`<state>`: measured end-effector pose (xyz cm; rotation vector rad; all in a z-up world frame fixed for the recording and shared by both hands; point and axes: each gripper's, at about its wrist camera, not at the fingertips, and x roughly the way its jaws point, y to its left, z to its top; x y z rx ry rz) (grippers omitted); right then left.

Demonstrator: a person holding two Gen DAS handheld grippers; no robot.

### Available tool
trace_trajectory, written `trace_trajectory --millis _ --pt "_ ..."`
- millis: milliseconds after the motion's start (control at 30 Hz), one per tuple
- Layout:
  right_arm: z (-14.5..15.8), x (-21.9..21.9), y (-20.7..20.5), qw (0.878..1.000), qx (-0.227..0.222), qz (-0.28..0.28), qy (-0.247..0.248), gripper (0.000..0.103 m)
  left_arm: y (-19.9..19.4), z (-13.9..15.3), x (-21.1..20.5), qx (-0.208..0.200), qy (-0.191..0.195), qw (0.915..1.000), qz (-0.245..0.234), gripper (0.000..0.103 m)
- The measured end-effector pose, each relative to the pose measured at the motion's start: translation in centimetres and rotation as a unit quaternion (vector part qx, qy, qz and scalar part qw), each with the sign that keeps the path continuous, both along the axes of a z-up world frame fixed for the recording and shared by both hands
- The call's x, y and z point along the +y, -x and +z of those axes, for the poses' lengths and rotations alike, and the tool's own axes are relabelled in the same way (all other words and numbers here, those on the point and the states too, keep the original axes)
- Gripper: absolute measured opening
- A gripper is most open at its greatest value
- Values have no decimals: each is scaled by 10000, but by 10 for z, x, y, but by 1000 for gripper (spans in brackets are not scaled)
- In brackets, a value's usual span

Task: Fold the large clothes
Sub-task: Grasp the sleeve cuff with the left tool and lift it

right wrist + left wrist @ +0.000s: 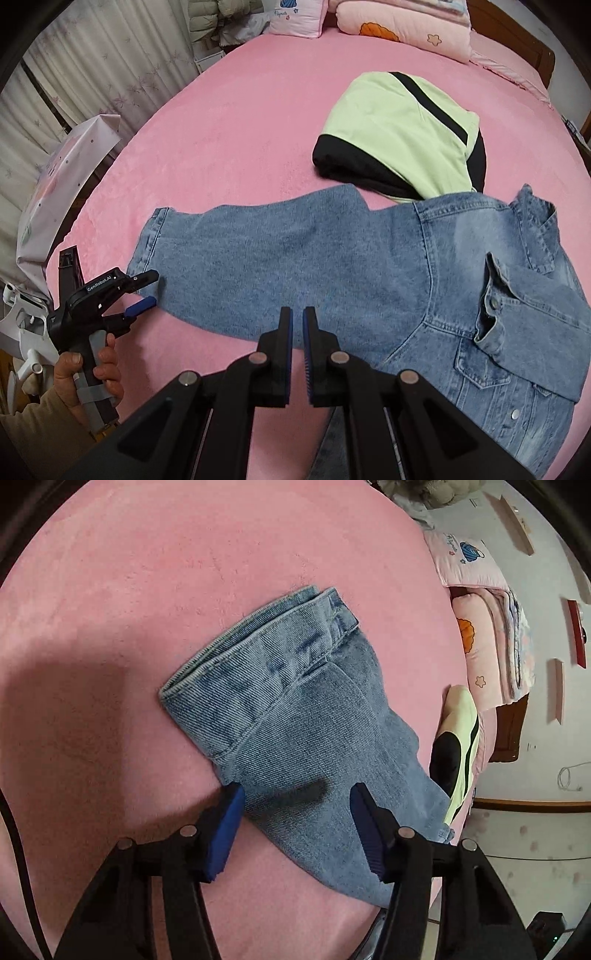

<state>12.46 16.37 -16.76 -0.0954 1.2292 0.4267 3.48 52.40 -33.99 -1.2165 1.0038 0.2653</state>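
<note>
Left wrist view: denim jacket sleeve [295, 709] laid out flat on the pink bedspread [147, 572], cuff toward 10 o'clock, evidently spread for folding. Left gripper [295, 801] at 6 o'clock, jaws about half open and astride the sleeve, pads not pressing the cloth; probably set to pinch it. Green-and-black garment [458, 746] at 3 o'clock, pillows [476, 642] beyond.

Right wrist view: denim jacket [480, 295] filling 3 to 5 o'clock, collar and chest pocket up, sleeve running out toward 9. Right gripper [297, 314] at 6 o'clock over the sleeve's near edge, jaws nearly together, nothing between. Hand [92, 365] at 8 o'clock holding the left gripper. Curtains [92, 55] at 10 o'clock.
</note>
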Motion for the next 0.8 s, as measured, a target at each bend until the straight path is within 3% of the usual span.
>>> trace_trajectory --millis 267,533,567,600,700,800 --pt "-2 -11 -1 9998 17 -180 -55 5 17 4 17 147 -83 9997 191 58" --pt "-13 -19 0 9992 169 -358 -95 5 -3 -4 30 187 -308 9986 396 58" --pt "-13 -20 0 9991 171 -377 -104 5 -7 -1 28 253 -464 9979 368 42" --pt "-14 -22 1 9990 170 -394 -110 5 -10 1 27 268 -537 9977 309 17" --pt "-15 -29 0 9985 179 -498 -126 5 -21 21 19 299 -861 9958 47 15" --pt "-16 -44 -1 9973 193 -691 -184 5 -36 70 -2 -243 -1194 9918 -391 14"
